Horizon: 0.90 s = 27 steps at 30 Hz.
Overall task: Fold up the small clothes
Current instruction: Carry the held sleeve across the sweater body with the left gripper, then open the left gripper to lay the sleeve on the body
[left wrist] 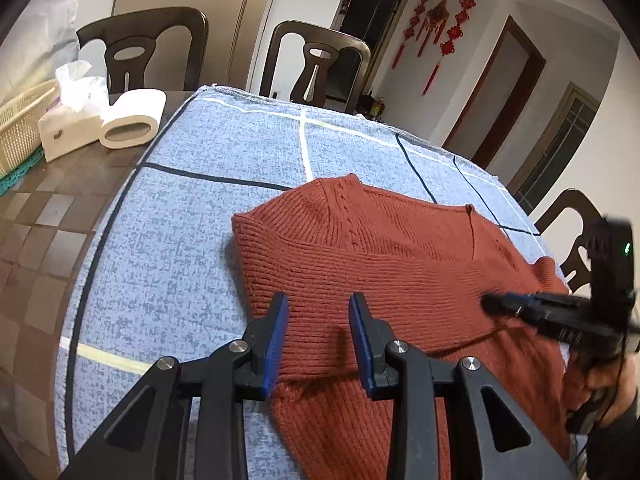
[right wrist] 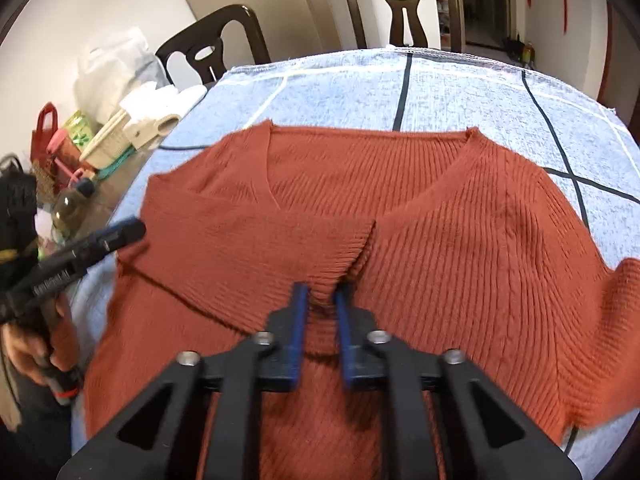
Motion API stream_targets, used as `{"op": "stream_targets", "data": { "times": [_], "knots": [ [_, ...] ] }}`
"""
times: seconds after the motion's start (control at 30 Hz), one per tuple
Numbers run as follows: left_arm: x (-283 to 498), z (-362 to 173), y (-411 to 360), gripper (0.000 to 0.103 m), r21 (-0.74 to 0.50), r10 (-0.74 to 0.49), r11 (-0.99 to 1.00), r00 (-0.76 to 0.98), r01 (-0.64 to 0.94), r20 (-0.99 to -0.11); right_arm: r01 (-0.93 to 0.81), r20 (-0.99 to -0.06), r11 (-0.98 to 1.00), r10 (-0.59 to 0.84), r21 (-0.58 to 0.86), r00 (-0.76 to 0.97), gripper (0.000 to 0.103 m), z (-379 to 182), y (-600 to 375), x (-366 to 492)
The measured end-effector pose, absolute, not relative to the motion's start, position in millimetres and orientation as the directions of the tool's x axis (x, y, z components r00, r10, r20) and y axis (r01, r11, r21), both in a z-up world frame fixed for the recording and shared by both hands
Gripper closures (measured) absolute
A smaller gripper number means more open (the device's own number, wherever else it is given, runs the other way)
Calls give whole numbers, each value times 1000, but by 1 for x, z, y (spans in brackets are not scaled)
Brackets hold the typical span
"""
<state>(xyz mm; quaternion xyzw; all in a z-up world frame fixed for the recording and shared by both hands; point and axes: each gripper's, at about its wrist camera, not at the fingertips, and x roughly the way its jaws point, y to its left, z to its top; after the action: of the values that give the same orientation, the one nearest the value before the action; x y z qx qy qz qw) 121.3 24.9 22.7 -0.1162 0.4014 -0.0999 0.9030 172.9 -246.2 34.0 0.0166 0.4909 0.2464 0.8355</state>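
Garment: a rust-red ribbed sweater (right wrist: 460, 240) lies spread on the blue checked cloth (right wrist: 340, 84) covering the counter, filling the centre and lower half of the right wrist view; its V-neck sits toward the upper centre, and one sleeve is folded across the chest to the middle.
Right tool: the right tool (right wrist: 322, 292), at lower centre of its own view, has its jaws narrow and pinching a bunch of knit at the edge of the folded sleeve.
Left tool: the left tool (left wrist: 319, 300), at lower centre of its own view, stands part-way open over the sweater's lower-left area, with nothing between its pads.
Handling: I judge the knit soft, limp and fairly light; it will stretch, sag and drag along the cloth rather than keep a shape.
Where to hold: hems, cuffs and shoulder seams look like the firmest places; a pinch in mid-panel would likely just tent the fabric.
Slip: the ribbing should grip the pads well, though a thin pinch may pull free.
Hidden: the sweater's bottom hem is cut off below both frames; the sleeve at the right edge of the right wrist view is blurred.
Unclear: how many layers the right tool has caught cannot be told.
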Motion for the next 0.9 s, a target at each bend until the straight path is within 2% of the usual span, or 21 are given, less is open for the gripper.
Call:
{"op": "stream_targets", "data": {
  "times": [0.13,0.27,0.37,0.5,0.63,0.77,0.83,0.87,0.9],
  "knots": [
    [120,25,20,69,-253,-255,962,669,103,-698,-407,-775,877,437,255,456,97,51,-250,175],
    [123,14,11,69,-195,-214,976,639,102,-739,-367,-816,890,415,271,403,97,30,-256,185],
    [119,20,12,69,-198,-220,974,651,108,-727,-354,-803,893,419,279,423,91,35,-265,179],
    [117,23,8,69,-192,-226,973,656,126,-720,-372,-772,895,412,244,484,90,52,-266,168],
    [119,14,0,69,-139,-191,982,635,131,-749,-363,-815,901,389,240,428,90,28,-262,174],
    [117,16,2,69,-141,-192,981,637,131,-747,-346,-800,903,397,254,450,89,35,-272,168],
    [117,16,1,69,-135,-187,982,640,131,-745,-357,-795,909,376,216,475,87,43,-278,158],
    [116,17,1,69,-134,-186,982,643,130,-743,-358,-790,911,370,205,489,82,47,-284,151],
    [116,18,1,69,-135,-187,982,646,130,-740,-357,-785,911,372,206,495,72,49,-287,147]
  ]
}}
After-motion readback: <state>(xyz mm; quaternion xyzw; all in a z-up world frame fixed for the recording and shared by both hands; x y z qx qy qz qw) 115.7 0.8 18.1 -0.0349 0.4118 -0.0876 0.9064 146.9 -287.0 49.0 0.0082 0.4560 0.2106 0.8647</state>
